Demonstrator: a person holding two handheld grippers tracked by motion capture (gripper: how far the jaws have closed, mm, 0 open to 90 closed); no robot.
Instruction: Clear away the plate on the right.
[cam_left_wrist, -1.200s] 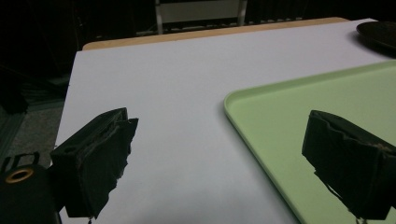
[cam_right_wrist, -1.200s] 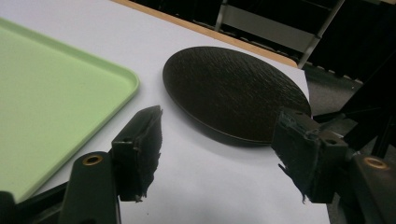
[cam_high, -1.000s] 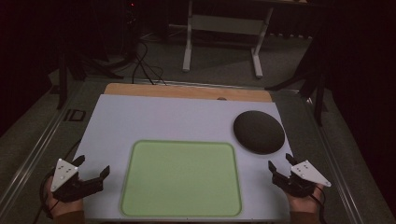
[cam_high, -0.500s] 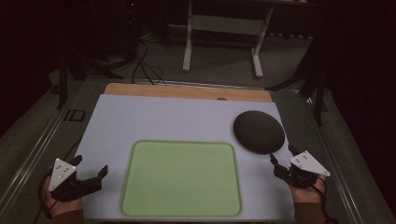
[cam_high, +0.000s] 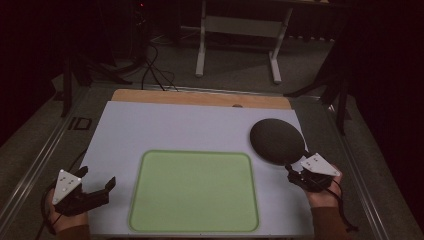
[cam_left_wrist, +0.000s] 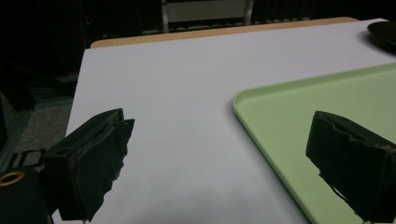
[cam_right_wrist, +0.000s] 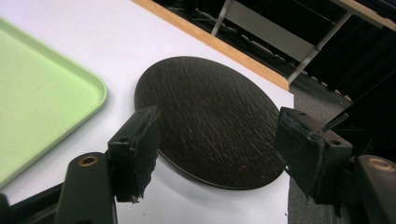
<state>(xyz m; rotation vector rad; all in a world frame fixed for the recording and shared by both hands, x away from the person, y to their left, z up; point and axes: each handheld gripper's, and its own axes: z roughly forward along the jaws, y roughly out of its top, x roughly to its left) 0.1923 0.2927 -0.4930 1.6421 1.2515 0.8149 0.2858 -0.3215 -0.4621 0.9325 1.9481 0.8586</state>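
Right gripper (cam_high: 296, 171) at the near edge of the dark round plate (cam_high: 277, 140), jaws spread, nothing pinched.

From the right gripper view I see my two jaws standing wide apart on either side of the plate's near rim, one over its left edge and one past its right edge, neither clearly touching it. The plate lies flat on the white table (cam_high: 190, 127), toward its far right, just beside the far right corner of the green tray (cam_high: 195, 192), with a narrow strip of table between them. My left gripper (cam_high: 96, 189) hangs off the tray's left side near the table's front edge, its jaws also spread wide and holding nothing; the tray sits bare in front of me.
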